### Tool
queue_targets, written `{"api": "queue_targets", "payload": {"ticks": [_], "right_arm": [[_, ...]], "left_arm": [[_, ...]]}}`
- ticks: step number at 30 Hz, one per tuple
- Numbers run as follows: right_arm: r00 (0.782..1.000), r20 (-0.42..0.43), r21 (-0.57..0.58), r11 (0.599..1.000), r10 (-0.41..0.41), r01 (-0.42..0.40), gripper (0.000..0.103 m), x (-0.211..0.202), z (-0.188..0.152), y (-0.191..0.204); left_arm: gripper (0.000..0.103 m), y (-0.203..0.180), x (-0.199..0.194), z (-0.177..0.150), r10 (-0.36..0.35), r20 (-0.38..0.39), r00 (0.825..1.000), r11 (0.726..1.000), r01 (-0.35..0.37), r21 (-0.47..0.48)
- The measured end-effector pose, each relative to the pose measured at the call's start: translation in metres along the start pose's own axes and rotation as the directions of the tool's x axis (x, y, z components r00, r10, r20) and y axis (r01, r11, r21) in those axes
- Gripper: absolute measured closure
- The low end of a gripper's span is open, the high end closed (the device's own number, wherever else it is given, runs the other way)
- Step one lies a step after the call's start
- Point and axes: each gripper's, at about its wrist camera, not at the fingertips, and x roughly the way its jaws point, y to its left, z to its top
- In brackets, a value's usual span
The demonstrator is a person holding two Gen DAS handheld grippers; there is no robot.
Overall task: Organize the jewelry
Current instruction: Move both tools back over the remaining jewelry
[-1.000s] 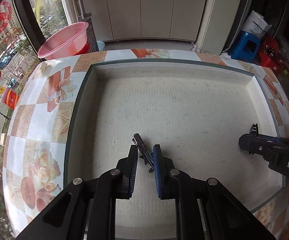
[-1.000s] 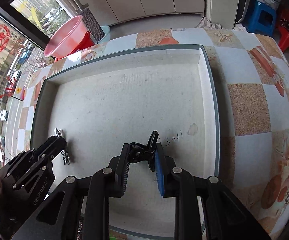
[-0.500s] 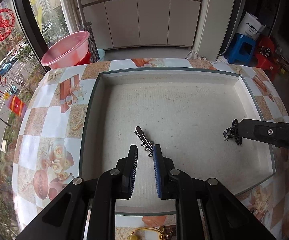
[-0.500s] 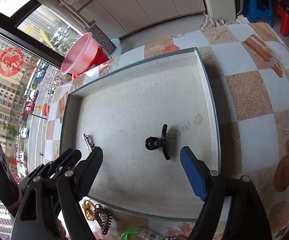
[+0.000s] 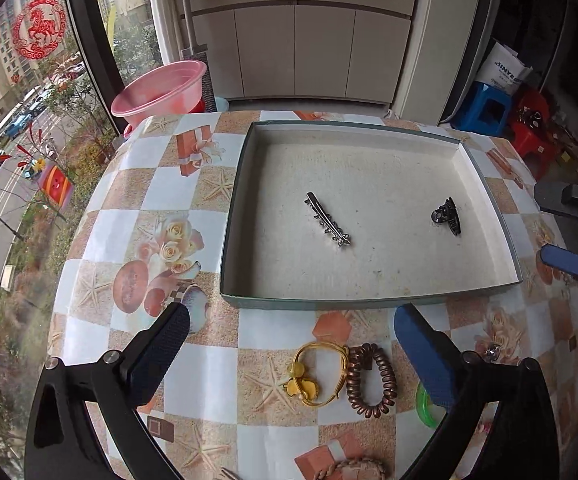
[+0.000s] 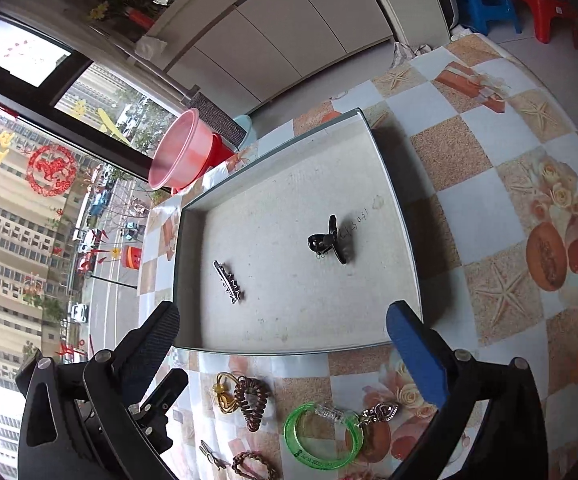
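- Fingers of the left gripper [image 5: 289,344] stand wide apart with nothing between them, having just been opening; they hang above the tabletop's [image 5: 137,216] near edge, short of the tray.
- Left of centre inside the shallow grey rectangular tray [image 5: 369,303], a slim silver metal hair clip [image 5: 327,225] lies flat and diagonal on the pale floor, clear of the walls.
- Right of it, well apart, a small black plastic claw clip [image 5: 447,216] rests in the same tray, near the right wall and beside some handwritten marks [image 6: 355,227].
- On the checked, flower-printed tabletop in front of the tray lie a yellow elastic hair tie with a bead charm [image 5: 313,372], touching a brown spiral coil hair tie [image 5: 371,380], then a translucent green plastic bangle [image 6: 321,436].
- Fingers of the right gripper [image 6: 285,328] are likewise spread wide and empty, having just been opening, above the tray's near rim.
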Motion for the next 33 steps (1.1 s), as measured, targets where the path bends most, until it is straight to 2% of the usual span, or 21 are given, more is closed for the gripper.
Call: {"api": "queue_targets", "payload": {"ticks": [8, 10, 12, 14, 19, 24, 28, 31, 33], "right_arm": [[0.995, -0.025, -0.091, 0.991, -0.099, 0.096, 0.000, -0.031, -0.046, 0.007], [0.983, -0.038, -0.144, 0.974, -0.179, 0.172, 0.000, -0.037, -0.062, 0.008], [0.967, -0.016, -0.204, 0.948, -0.253, 0.244, 0.000, -0.043, -0.076, 0.015], [0.955, -0.024, -0.237, 0.929, -0.297, 0.283, 0.000, -0.046, -0.091, 0.017], [0.959, -0.112, -0.184, 0.954, -0.261, 0.238, 0.000, -0.049, -0.128, -0.003], [0.944, -0.180, -0.148, 0.956, -0.276, 0.251, 0.000, -0.047, -0.162, -0.017], [0.915, -0.195, -0.126, 0.934, -0.354, 0.334, 0.000, -0.044, -0.179, -0.029], [0.891, -0.211, -0.125, 0.915, -0.403, 0.384, 0.000, -0.040, -0.186, -0.036], [0.883, -0.210, -0.130, 0.907, -0.419, 0.400, 0.000, -0.039, -0.189, -0.039]], "left_arm": [[0.000, 0.023, -0.023, -0.055, -0.006, -0.065, 0.998, 1.000, 0.006, -0.007], [0.000, 0.029, -0.029, -0.070, 0.009, -0.070, 0.998, 1.000, -0.010, -0.010], [0.000, 0.035, -0.033, -0.084, 0.023, -0.075, 0.997, 1.000, -0.025, -0.020], [0.000, 0.042, -0.036, -0.097, 0.025, -0.085, 0.996, 0.999, -0.028, -0.033], [0.000, 0.053, -0.034, -0.126, 0.007, -0.141, 0.990, 0.998, -0.016, -0.063], [0.000, 0.059, -0.030, -0.143, -0.026, -0.188, 0.982, 0.996, 0.010, -0.088], [0.000, 0.067, -0.021, -0.151, -0.036, -0.237, 0.971, 0.984, -0.007, -0.177], [0.000, 0.070, -0.017, -0.152, -0.032, -0.246, 0.969, 0.977, -0.021, -0.210], [0.000, 0.070, -0.014, -0.152, -0.037, -0.252, 0.967, 0.974, -0.022, -0.225]]}}
